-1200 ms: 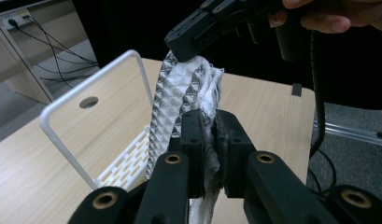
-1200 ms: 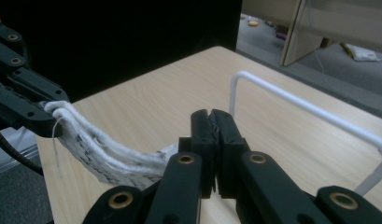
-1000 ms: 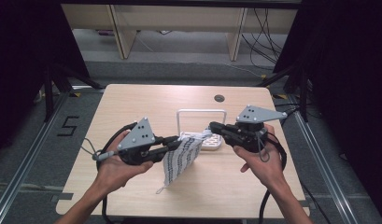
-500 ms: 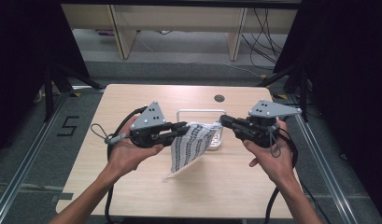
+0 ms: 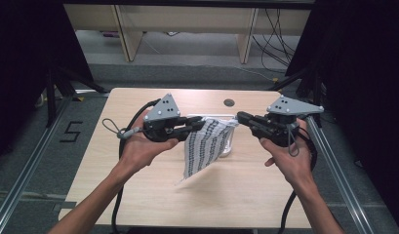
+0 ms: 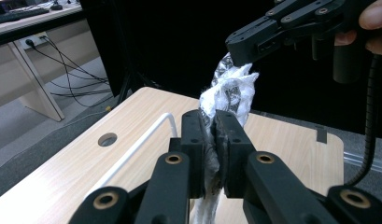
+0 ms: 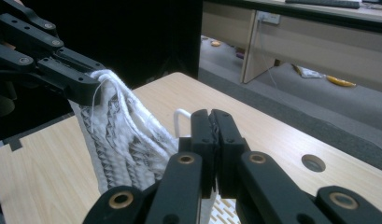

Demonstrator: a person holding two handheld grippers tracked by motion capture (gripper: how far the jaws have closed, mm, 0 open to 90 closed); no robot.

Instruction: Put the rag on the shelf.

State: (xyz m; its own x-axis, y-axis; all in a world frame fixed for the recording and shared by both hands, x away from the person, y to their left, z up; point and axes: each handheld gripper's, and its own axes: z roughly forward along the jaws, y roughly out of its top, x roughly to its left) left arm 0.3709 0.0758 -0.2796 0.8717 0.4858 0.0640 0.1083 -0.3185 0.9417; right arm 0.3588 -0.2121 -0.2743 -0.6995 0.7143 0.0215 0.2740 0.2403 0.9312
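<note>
A white cloth (image 5: 207, 146) with dark patterned stripes is held up above the wooden worktop (image 5: 138, 190), stretched between two hand-held grippers. The left gripper (image 5: 199, 125) is closed on the cloth's left upper edge; in the left gripper view, the fingers (image 6: 193, 140) are seen pressed together with the fabric (image 6: 228, 93) bunched between them. The right gripper (image 5: 240, 117) is closed on the cloth's opposite upper corner; in the right gripper view, its fingers (image 7: 226, 140) are seen shut, with fabric (image 7: 128, 144) visible just below and to the left of them. From the held edge the cloth hangs down to a point clear of the worktop. A white wire rack (image 5: 229, 148) is seen on the worktop behind the cloth. A round hole (image 5: 229, 103) is noted near the worktop's far edge.
</note>
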